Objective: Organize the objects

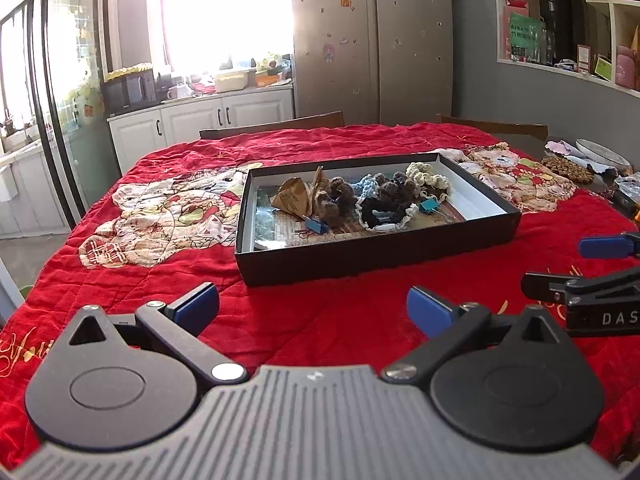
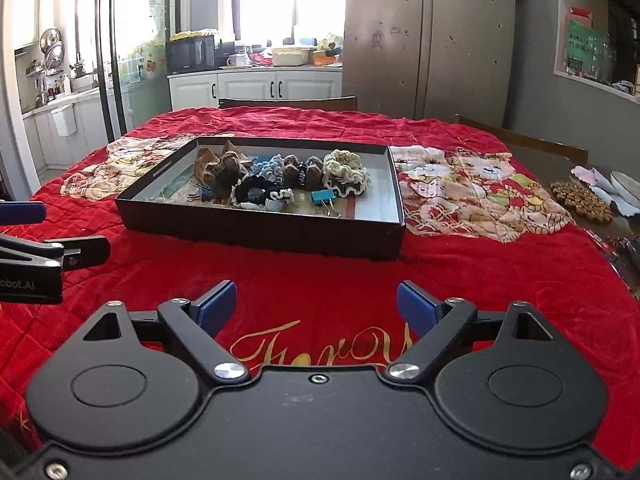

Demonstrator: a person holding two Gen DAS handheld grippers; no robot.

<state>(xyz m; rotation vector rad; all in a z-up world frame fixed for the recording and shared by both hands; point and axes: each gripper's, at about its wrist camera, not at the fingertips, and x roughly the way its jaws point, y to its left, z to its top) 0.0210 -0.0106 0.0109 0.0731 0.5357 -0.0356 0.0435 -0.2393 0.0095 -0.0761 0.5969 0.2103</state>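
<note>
The left gripper (image 1: 313, 309) and the right gripper (image 2: 316, 306) sat nearest the cameras, side by side over the red quilted cloth (image 2: 460, 272), both with jaws spread wide and nothing between the blue pads. Neither touched anything, so the step in hand looked like an approach or a pause between picks, with the sorting itself not under way at either hand.

Behind them the room was a kitchen: a tall grey fridge (image 1: 372, 40), white cabinets (image 2: 256, 86) under a bright window, and wall shelves (image 1: 568, 20) on the right. A shallow black box (image 1: 376, 254) lay mid-table, well apart from both grippers. Inside it sat crocheted scrunchies (image 2: 346, 170) in cream, blue, black and brown, what may have been folded paper pieces (image 1: 294, 198), and a teal binder clip (image 2: 323, 197).

The next move would probably call for reaching forward over the near wall of the box and closing on one small item without dragging its neighbours
</note>
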